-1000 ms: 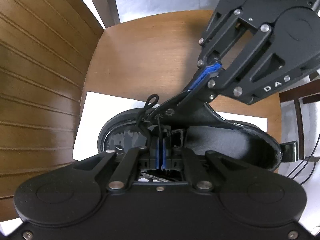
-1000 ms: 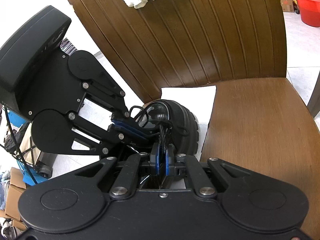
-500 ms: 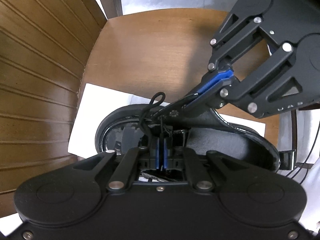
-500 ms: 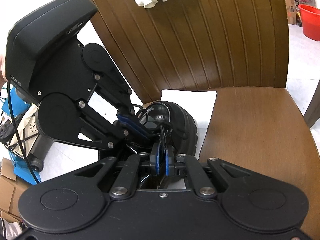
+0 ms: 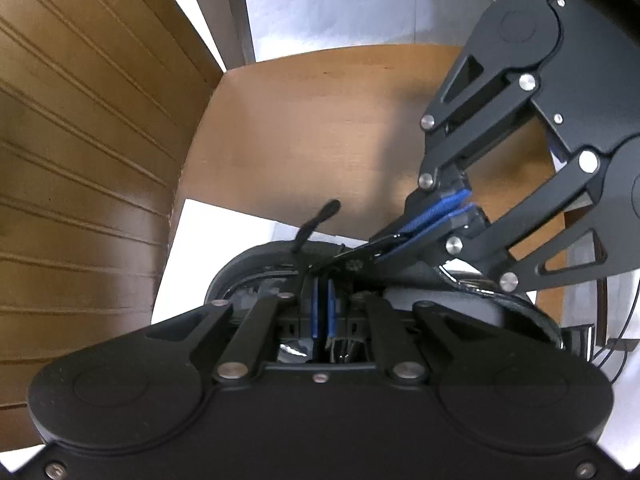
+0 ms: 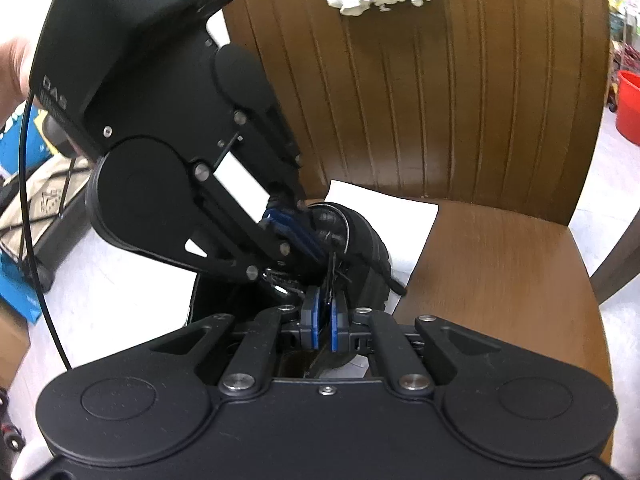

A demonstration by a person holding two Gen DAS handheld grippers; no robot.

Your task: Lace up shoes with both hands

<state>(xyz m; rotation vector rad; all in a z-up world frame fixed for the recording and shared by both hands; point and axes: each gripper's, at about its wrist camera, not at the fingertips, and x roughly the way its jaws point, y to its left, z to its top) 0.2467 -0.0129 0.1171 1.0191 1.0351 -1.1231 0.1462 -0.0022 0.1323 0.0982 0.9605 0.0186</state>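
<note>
Left wrist view: both grippers are pinching the black lace [image 5: 316, 224] over the shoe [image 5: 256, 268]. Lacing is looking unfinished; tightening remains.

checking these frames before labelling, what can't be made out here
- Left wrist view: the shoe eyelets, hidden behind the left gripper.
- Left wrist view: what the right gripper pinches, too thin to tell.
- Right wrist view: the lace path, lost in the dark shoe.
- Right wrist view: the heel, behind the gripper body.
</note>
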